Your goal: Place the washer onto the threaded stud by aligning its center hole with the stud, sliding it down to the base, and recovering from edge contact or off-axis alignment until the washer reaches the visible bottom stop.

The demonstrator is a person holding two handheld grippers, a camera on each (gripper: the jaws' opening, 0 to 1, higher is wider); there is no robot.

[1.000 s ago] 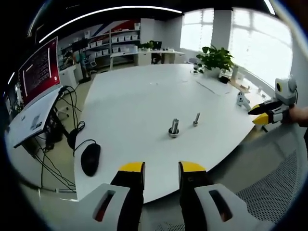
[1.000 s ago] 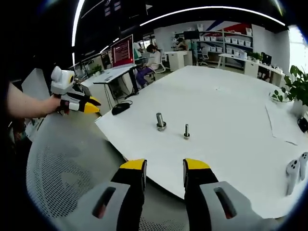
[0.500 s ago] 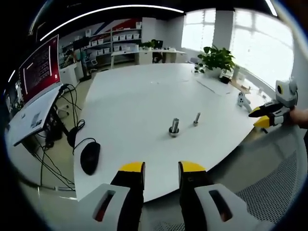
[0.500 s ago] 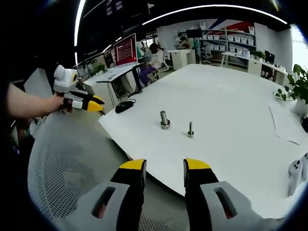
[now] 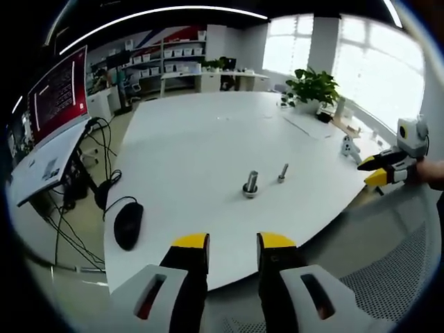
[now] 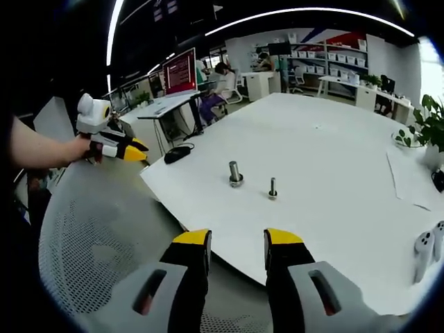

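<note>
Approach step, judged: both tongs, left (image 5: 232,243) and right (image 6: 236,239), stood narrowly parted and empty, well short of the worktop (image 5: 187,139); next, reach for the studs (image 6: 236,174).

You're in a bright open office around a big white table (image 5: 208,139).
Upper right of the left gripper view, windows (image 5: 361,62) glow behind a potted plant (image 5: 311,84); shelving (image 5: 173,59) lines the far wall, a red-lit monitor (image 5: 59,94) stands at left, and a curved ceiling light (image 6: 298,15) arcs across the top of the right gripper view.
</note>
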